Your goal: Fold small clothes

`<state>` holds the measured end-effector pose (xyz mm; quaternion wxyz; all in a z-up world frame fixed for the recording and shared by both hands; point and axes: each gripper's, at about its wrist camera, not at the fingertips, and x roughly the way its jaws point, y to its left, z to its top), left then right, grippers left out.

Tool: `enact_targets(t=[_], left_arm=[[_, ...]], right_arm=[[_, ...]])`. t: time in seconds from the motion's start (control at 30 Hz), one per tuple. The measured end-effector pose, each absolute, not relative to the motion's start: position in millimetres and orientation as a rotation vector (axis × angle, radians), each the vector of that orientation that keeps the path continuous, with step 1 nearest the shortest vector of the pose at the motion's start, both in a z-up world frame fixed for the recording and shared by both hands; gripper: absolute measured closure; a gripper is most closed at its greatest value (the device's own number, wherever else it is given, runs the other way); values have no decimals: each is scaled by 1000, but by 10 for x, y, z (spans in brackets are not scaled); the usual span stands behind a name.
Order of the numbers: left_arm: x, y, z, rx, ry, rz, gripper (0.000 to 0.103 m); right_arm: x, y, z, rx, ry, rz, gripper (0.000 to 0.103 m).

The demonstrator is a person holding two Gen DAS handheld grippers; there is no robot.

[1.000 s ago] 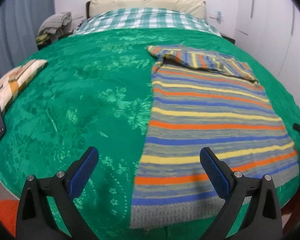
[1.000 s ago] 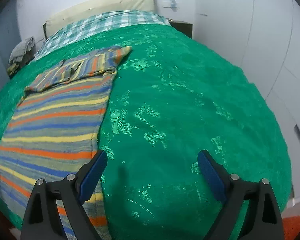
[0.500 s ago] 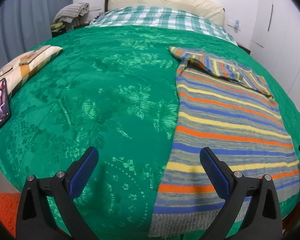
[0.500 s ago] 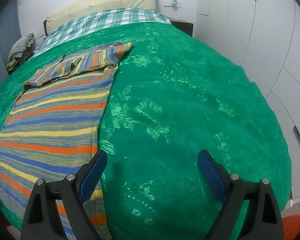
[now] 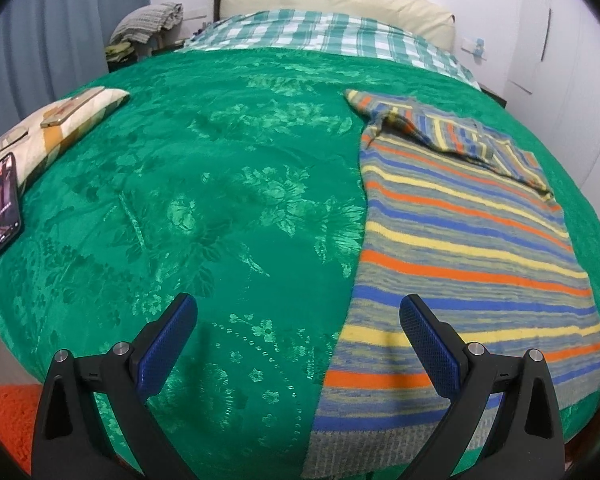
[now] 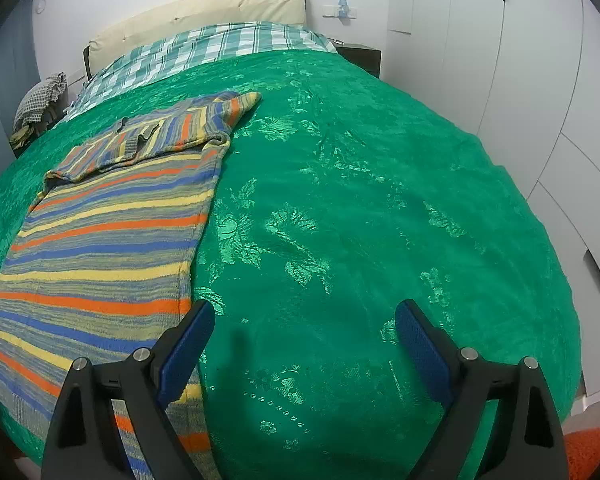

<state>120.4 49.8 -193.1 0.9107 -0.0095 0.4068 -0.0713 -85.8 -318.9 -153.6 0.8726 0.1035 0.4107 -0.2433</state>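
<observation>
Sweater [image 5: 464, 248]: striped in orange, blue, yellow and grey, it is lying flat on the green floral bedspread [image 5: 220, 208], with a grey ribbed hem nearest me and its sleeves folded across the far end. No label or brand mark is showing on it.

Left gripper [image 5: 298, 344]: I am holding it above the near edge of the bed, with the blue-padded fingers [image 5: 166, 346] spread wide and gripping nothing. The sweater's left edge is running between them, and the right-hand finger is hovering over the striped fabric near the hem.

Right gripper [image 6: 304, 344]: I am holding it over the bedspread, with its fingers [image 6: 418, 350] likewise wide apart and empty. The left-hand finger is sitting over the sweater's right edge, and the other is hanging over bare green cloth.

Surroundings: a phone [image 5: 3, 204] is lying face up with its screen lit at the left side of the bed, its on-screen writing too small to read. It is resting just beside a cream patterned cushion [image 5: 56, 128]. A green-and-white checked blanket [image 5: 324, 36] is covering the head of the bed below a cream headboard [image 5: 340, 2]. White wardrobe doors [image 6: 520, 100] are standing along the right wall. No writing is legible in either view.
</observation>
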Motion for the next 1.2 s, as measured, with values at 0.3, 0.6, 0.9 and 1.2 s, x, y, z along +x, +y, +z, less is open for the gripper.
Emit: enact_targets(t=[0.3, 0.6, 0.9, 1.2], left_arm=[[1208, 519, -1940, -20, 849, -145, 2], [1223, 528, -1985, -20, 866, -140, 2], [1230, 529, -2003, -22, 871, -139, 2], [1242, 543, -2020, -31, 878, -134, 2]], right_arm=[[-854, -3208, -1531, 219, 852, -513, 12], [-856, -3216, -1542, 225, 854, -514, 12], [-849, -3213, -1566, 224, 859, -511, 12], [-836, -3209, -1575, 227, 861, -509, 12]])
